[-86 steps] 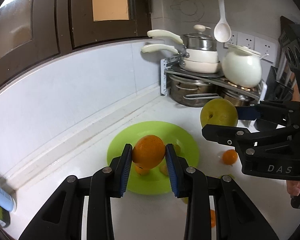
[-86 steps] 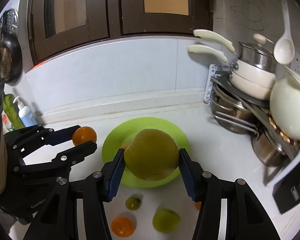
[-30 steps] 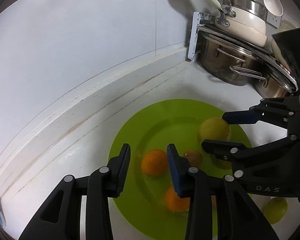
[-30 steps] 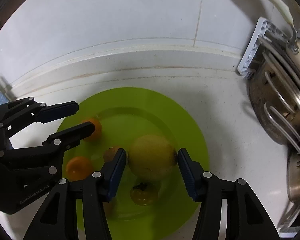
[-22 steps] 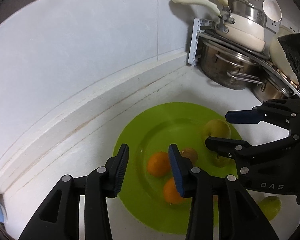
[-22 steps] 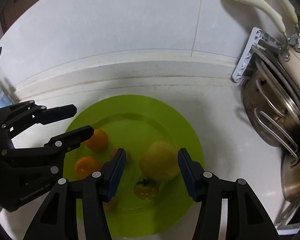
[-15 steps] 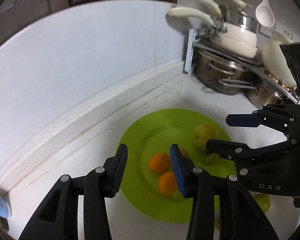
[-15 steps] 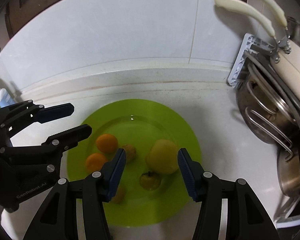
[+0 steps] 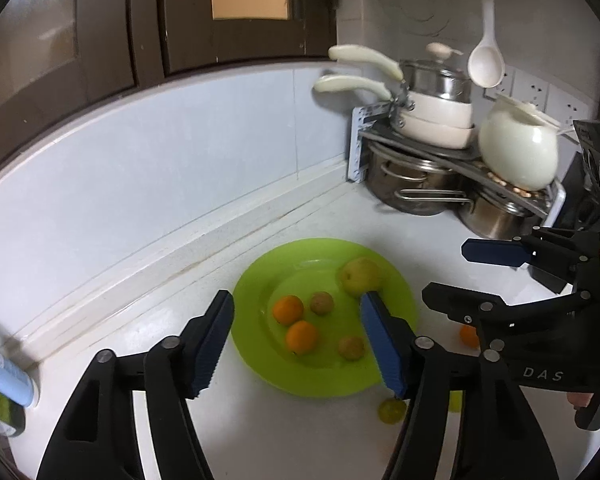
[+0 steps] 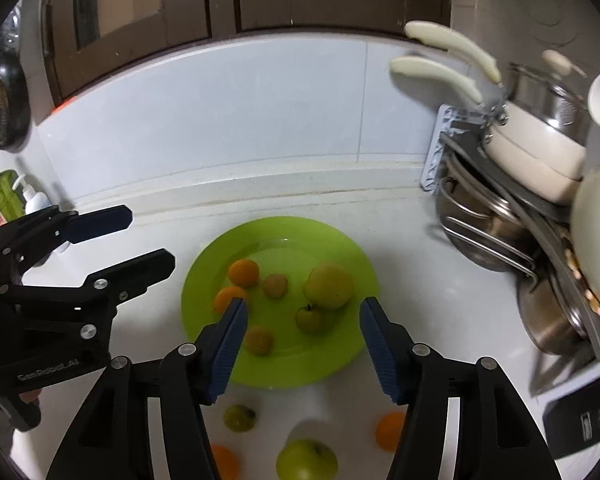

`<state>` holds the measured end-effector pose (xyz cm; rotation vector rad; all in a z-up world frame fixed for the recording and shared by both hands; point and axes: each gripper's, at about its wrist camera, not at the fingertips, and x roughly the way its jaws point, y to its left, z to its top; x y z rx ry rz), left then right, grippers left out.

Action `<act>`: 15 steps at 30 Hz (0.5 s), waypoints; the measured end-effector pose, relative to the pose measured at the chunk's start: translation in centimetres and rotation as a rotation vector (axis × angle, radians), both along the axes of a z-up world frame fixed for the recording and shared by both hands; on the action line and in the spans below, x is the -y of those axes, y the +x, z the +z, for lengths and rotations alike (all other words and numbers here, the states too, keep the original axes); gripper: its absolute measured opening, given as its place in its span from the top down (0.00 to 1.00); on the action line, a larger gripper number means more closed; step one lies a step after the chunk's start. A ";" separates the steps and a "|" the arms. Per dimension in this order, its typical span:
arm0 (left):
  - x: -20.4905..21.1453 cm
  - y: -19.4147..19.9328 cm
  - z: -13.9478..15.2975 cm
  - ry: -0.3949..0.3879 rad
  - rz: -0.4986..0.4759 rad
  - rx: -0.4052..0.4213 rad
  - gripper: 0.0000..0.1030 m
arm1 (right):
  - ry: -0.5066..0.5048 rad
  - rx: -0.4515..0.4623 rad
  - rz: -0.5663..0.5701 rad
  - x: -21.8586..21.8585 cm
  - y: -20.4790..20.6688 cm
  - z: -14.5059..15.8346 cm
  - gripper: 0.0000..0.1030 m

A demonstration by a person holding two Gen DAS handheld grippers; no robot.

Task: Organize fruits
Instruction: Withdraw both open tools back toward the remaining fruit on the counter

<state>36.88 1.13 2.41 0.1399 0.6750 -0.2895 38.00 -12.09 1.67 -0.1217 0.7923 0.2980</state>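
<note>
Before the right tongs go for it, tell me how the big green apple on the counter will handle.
The green apple is round and lies on flat counter, so a nudge would probably roll it. Its skin looks smooth, so it may slip. It looks wider than the small fruit, yet the open right tongs likely span it.

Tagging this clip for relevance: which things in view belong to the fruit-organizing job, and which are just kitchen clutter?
Belongs to the job:
green plate
large yellow-green fruit and oranges on it
green apple and orange on the counter
left gripper, right gripper, both open and empty

Lying about:
pot rack
white ladle
white jar
soap bottles
</note>
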 end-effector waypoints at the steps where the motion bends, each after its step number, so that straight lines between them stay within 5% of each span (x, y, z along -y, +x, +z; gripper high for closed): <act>1: 0.0 -0.6 0.2 0.000 0.000 0.005 0.35 | 0.005 0.006 -0.002 0.1 -0.4 0.2 0.42; 15: 1.3 -8.3 0.8 -0.031 0.011 0.023 0.26 | 0.016 0.076 -0.015 2.5 -8.0 0.8 0.35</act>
